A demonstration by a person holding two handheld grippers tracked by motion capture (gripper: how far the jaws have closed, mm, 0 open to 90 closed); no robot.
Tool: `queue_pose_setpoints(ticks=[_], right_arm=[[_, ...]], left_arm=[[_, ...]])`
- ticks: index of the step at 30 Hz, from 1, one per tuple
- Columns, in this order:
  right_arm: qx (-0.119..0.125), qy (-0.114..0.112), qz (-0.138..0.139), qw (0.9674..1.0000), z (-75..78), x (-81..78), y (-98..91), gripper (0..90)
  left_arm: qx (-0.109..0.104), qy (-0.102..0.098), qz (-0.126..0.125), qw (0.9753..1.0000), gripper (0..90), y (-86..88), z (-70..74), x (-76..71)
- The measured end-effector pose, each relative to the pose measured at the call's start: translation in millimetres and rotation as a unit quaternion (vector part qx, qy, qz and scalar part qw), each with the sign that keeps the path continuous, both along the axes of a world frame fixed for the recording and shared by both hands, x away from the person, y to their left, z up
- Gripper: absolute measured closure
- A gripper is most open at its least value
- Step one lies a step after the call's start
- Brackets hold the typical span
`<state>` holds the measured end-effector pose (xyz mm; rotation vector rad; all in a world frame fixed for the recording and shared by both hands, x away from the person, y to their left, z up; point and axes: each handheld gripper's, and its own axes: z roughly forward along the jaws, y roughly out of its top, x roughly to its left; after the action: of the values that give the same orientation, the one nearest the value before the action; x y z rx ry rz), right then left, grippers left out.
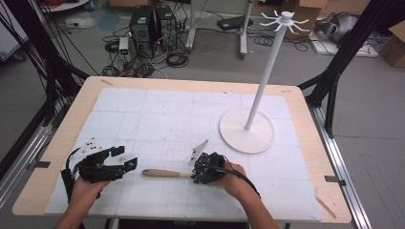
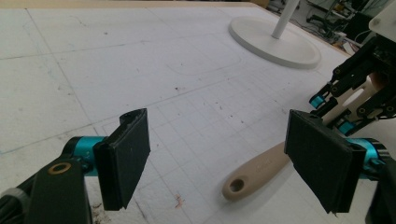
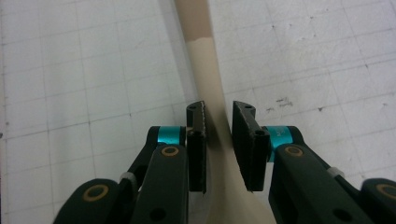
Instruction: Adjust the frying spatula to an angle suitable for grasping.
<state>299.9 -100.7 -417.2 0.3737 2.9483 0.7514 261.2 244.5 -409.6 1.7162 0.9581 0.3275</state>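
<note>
High view: beige utensil point(image 1: 165, 173) lies flat, low centre of frame, on the white gridded mat point(image 1: 157, 119), handle end pointing left. Right gripper point(image 1: 203, 172) sits over its right end, jaws either side of the neck. Right gripper view: both pads straddle the neck, one pad point(image 3: 245, 140) touching or nearly so; firm clamping cannot be told. Left gripper point(image 1: 125, 161) at lower left, jaws spread wide, holding nothing, just left of the handle tip. White stand point(image 1: 248, 129) with pole and hooks, right of centre, well apart from both.
</note>
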Motion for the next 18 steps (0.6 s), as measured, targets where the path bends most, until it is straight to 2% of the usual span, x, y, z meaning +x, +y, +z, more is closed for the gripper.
queue_pose_setpoints(ticks=[5,11,16,18], right_arm=[[-0.004,0.004,-0.017,0.9998,0.7,-2.7,-1.0,77.3],[-0.006,0.012,-0.060,0.9981,1.3,-6.6,-3.5,77.5],[0.000,0.020,-0.106,0.9942,1.0,-9.9,-7.6,77.5],[0.001,0.023,-0.127,0.9917,1.0,-11.7,-8.1,77.5]], left_arm=[[-0.001,0.001,0.002,1.0000,23.0,1.4,-0.1,0.2],[-0.001,0.001,0.004,1.0000,23.1,1.6,-0.2,0.0],[-0.001,0.001,0.005,1.0000,23.1,1.8,-0.4,0.0],[-0.001,0.001,0.005,1.0000,23.1,1.7,-0.5,0.0]])
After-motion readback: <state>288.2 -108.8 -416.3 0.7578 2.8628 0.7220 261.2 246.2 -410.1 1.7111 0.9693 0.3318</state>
